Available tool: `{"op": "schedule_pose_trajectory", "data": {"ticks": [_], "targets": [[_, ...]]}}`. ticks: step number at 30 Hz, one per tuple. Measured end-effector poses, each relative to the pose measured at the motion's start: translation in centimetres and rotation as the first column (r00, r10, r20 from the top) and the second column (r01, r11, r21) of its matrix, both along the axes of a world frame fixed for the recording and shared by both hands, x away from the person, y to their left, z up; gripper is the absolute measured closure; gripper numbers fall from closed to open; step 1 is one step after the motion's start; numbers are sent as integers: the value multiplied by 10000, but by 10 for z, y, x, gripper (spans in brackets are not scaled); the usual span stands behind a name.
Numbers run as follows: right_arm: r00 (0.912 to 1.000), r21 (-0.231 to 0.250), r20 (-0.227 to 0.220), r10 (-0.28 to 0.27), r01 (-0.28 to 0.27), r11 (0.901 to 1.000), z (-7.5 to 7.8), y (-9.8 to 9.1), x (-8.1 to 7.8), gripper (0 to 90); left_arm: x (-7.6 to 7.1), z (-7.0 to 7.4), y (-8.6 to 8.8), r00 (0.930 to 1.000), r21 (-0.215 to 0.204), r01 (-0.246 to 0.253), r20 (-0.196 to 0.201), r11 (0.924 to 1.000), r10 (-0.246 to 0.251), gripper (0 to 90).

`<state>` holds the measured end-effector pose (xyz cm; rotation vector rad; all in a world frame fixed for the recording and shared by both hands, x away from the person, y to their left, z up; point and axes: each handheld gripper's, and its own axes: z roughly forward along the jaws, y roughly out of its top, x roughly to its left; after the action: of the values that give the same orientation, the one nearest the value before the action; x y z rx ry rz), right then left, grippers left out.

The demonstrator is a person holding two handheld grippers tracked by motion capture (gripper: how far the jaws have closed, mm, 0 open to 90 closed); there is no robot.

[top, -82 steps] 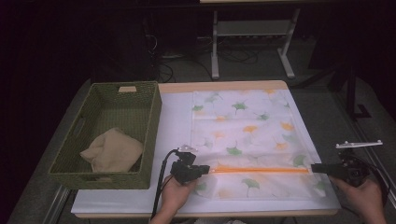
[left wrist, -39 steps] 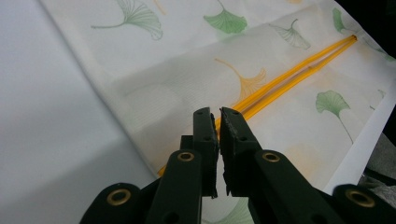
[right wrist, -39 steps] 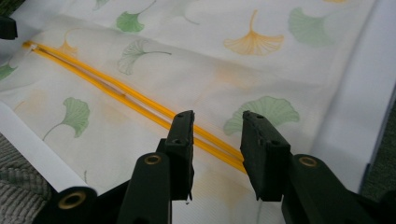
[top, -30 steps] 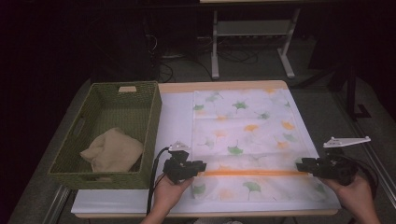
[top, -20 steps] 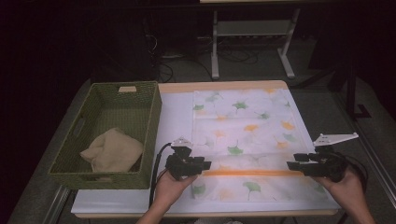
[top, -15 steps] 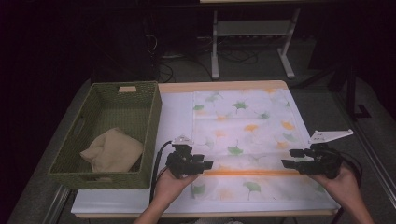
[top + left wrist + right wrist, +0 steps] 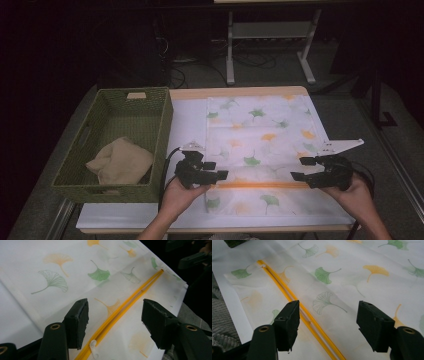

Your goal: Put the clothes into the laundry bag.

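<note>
Work in hand: handling a ginkgo-print fabric cover (image 7: 260,145) with a yellow zipper (image 7: 260,184), spread flat on the desk (image 7: 190,120).
Fabric cover: lies in the middle of the desk, right of the green woven basket (image 7: 115,140); its near strip is turned so that the zipper runs left to right across the near part.
Zipper: lies flat from end to end; in the left gripper view its white pull (image 7: 93,346) rests on the cloth between the jaws, untouched.
Left hand-held gripper (image 7: 216,170): at the zipper's left end, jaws wide and just above the cloth, nothing pinched between them.
Right hand-held gripper (image 7: 303,169): at the zipper's right end, jaws wide too, the yellow line (image 7: 299,312) passing near its left jaw with no contact.
Just changed: a second ago both grippers sat lower and narrower at the two zipper ends; since then the jaws of both have been opening, and the right hand has drifted along the cloth's right edge. The cover itself lies as it did.
Meaning: this reads as a release, so the placing or smoothing of the zipper edge looks finished.
Basket: holds a crumpled beige cloth (image 7: 120,160), well apart from both grippers.
Likely next: a fresh grip, perhaps for a fold or a lift towards the basket; that is only a guess.
</note>
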<state>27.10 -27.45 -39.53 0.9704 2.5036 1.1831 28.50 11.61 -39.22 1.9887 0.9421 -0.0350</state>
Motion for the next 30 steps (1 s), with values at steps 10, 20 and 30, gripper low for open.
{"op": "schedule_pose_trajectory", "data": {"ticks": [10, 20, 30], "targets": [[9997, 60, 55, 250, -250, 9997, -5, 8, -2, 334, 6, 21, 21, 9978, -242, 503, -414, 9984, -513, 343], [9998, 180, 65, 188, -189, 9997, -8, 7, -3, 325, 12, 42, 70, 9964, -865, 528, -618, 9948, -583, 330], [9995, 101, -45, 322, -321, 9994, -11, 12, -1, 316, 13, 57, 129, 9959, -546, -894, -217, 9945, 883, 291]]}}
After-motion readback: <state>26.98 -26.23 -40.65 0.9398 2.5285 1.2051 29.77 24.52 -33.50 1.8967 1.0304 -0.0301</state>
